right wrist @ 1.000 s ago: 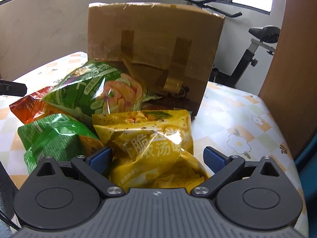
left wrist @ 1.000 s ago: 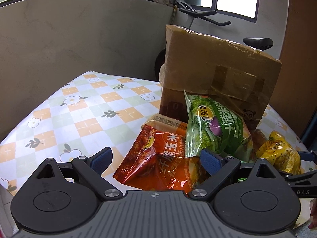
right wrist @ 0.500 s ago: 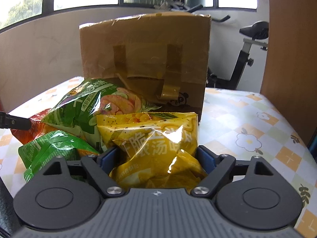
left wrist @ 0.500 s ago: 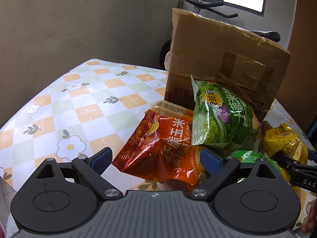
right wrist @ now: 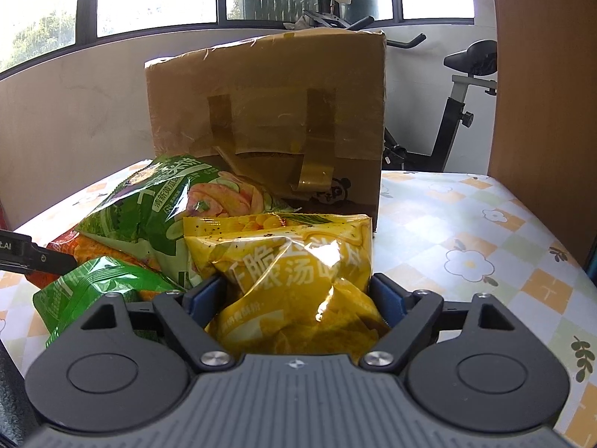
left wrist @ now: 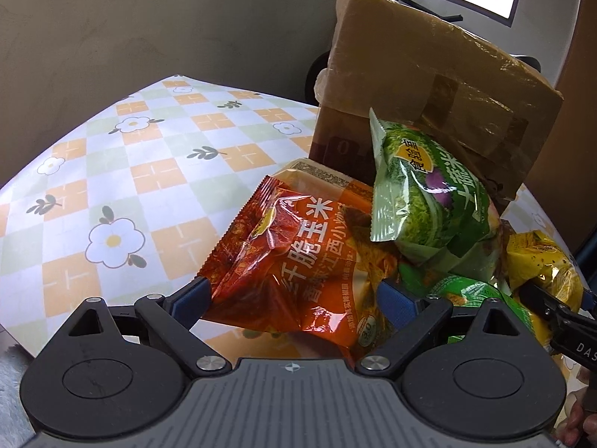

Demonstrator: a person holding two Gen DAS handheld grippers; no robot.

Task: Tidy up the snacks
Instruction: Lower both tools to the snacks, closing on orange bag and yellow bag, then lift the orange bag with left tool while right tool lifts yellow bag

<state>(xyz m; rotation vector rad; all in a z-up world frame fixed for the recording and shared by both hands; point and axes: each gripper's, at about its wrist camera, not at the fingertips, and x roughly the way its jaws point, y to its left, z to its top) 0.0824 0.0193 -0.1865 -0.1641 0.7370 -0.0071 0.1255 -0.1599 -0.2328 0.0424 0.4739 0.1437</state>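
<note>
Cardboard box (right wrist: pixel 268 130) blocks behind; tablecloth (left wrist: pixel 123 171) bare left

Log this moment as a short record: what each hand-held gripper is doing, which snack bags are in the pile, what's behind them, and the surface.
left hand-held gripper: jaws open around the orange-red bag, not closed on it
right hand-held gripper: jaws pressed against the sides of the yellow bag
other bags: large green bag on the pile, small green bag in front
behind pile: taped cardboard box, upright
surface: checked floral tablecloth
</note>
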